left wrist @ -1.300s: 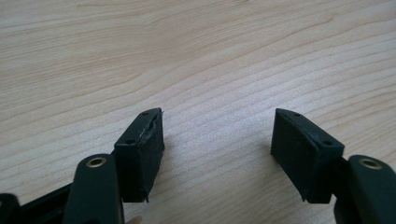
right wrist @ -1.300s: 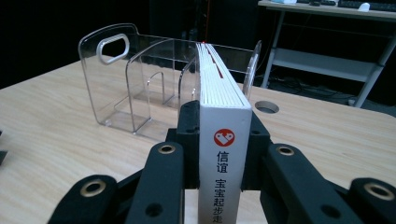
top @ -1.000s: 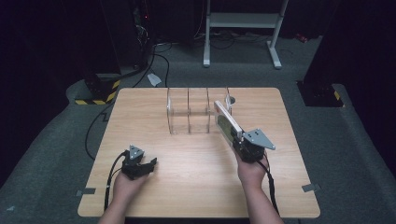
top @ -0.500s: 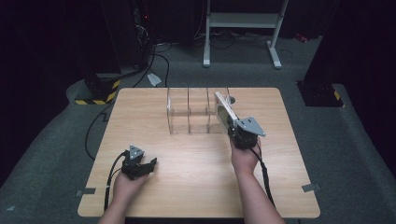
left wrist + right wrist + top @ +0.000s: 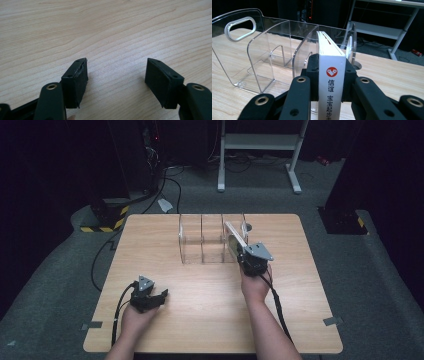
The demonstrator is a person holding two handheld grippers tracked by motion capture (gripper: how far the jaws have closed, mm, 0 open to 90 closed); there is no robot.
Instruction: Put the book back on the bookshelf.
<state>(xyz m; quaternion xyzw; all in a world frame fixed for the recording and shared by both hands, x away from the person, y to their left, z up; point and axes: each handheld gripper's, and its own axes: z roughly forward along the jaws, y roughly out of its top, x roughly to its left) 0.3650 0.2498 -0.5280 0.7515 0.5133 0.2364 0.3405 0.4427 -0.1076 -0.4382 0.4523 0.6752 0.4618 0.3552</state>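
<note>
A thin white book is clamped by its spine between the jaws of the right claw and is held upright at the near edge of a clear acrylic file rack, which stands toward the far side of the bench. In the right claw view the book's top edge points toward the rightmost compartment, between a curved divider and the rack's end wall.

For the insertion to go well, the book should be kept vertical and parallel to the dividers, with its leading corner steered into the gap before it is pushed deeper; the grip should be released only once the bottom edge is judged to rest on the rack's floor, so that the book is not left leaning. Contact with the light rack should be gentle, as it could probably be shoved along the wood.

The right forearm is stretched forward from the near edge, the hand behind the claw. The left claw is rested low on the bench near the front left, its jaws spread wide with nothing between them.
</note>
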